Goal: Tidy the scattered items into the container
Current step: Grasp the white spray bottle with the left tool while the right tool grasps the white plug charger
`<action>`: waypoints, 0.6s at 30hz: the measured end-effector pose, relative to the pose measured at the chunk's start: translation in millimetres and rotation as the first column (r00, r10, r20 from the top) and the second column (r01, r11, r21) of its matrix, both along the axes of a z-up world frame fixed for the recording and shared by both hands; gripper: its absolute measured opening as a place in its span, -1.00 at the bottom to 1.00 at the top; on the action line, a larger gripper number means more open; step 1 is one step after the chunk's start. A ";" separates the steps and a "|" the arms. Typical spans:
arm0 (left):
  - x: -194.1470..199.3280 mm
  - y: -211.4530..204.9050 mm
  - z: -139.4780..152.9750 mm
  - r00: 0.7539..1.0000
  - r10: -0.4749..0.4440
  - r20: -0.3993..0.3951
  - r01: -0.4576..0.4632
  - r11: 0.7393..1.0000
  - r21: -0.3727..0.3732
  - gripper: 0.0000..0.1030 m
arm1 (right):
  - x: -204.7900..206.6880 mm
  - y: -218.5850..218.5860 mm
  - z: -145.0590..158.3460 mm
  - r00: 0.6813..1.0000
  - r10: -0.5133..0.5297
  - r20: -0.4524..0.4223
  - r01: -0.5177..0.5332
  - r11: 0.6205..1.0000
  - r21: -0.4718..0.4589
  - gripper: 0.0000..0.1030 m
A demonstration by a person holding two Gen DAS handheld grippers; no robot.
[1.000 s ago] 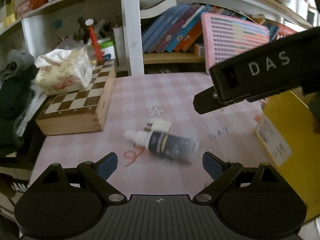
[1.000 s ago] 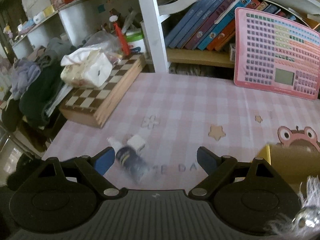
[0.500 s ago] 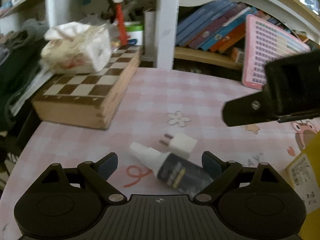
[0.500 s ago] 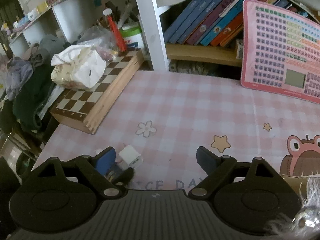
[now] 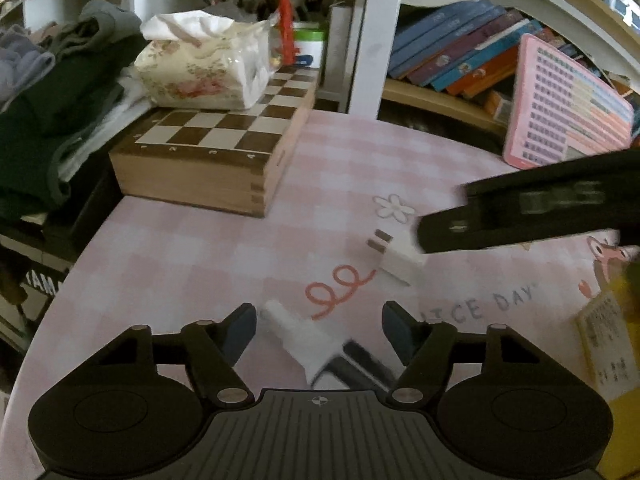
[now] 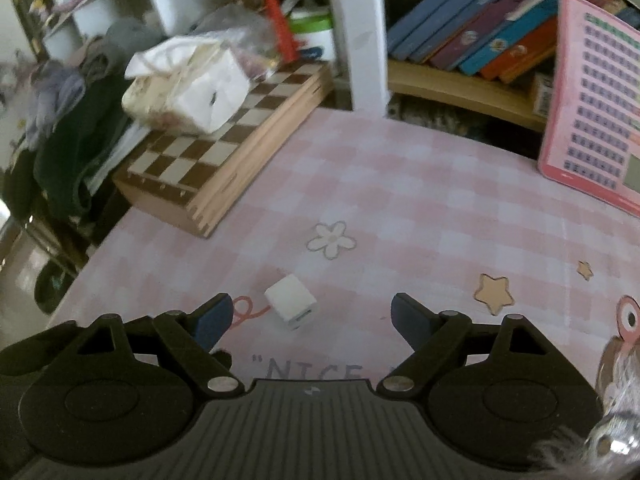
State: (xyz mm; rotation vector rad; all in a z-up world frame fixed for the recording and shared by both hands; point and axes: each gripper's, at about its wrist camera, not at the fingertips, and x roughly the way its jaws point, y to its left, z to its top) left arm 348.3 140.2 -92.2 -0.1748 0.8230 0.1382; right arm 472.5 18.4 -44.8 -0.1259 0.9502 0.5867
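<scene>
White and dark bottle (image 5: 320,350): a white nozzle on a dark body, lying flat on the table (image 5: 192,256), at 6 o'clock in the left wrist view, its nozzle toward 10 o'clock.
Left tool (image 5: 316,330): its jaws have just been closing, with the bottle between them; the blue pads (image 5: 240,330) stand apart on either side and no pressing contact shows.
White plug (image 6: 291,302): a small cube charger resting on the pink check cloth at 5 o'clock of the flower print, prongs toward 10 o'clock in the left view.
Right tool (image 6: 306,320): jaws wide apart, nothing between the pads; the plug sits just ahead of them, left of centre.
Container (image 5: 616,344): a yellow box with a printed label, at 3 o'clock in the left view, near the plug.
Step in hand: reaching, one tool to each item; neither looks held.
Next move: likely the left tool clamps the bottle's body, while the right shifts toward 9 o'clock to centre on the plug.
Surroundings: chessboard box (image 5: 208,156) under a tissue pack (image 5: 204,68) at 11 o'clock; books beyond.
</scene>
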 end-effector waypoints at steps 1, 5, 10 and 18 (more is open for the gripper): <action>-4.4 -0.3 0.0 1.000 0.003 -0.004 -0.003 1.000 0.004 0.39 | 0.3 4.6 -2.8 1.000 0.017 -0.002 -0.017 1.000 -0.010 0.67; -24.3 -0.1 3.0 1.000 0.020 -0.008 -0.020 1.000 -0.001 0.39 | 2.1 20.4 -12.2 0.997 0.077 0.001 -0.077 0.996 -0.054 0.64; -29.5 -2.6 -4.2 0.999 -0.019 -0.045 0.018 0.999 -0.037 0.14 | 6.4 33.4 -24.0 0.991 0.131 0.012 -0.129 0.985 -0.111 0.53; -36.1 -5.7 -0.9 0.991 -0.122 -0.052 0.123 0.992 0.008 -0.28 | 11.5 39.3 -37.0 0.983 0.181 -0.029 -0.183 0.975 -0.126 0.07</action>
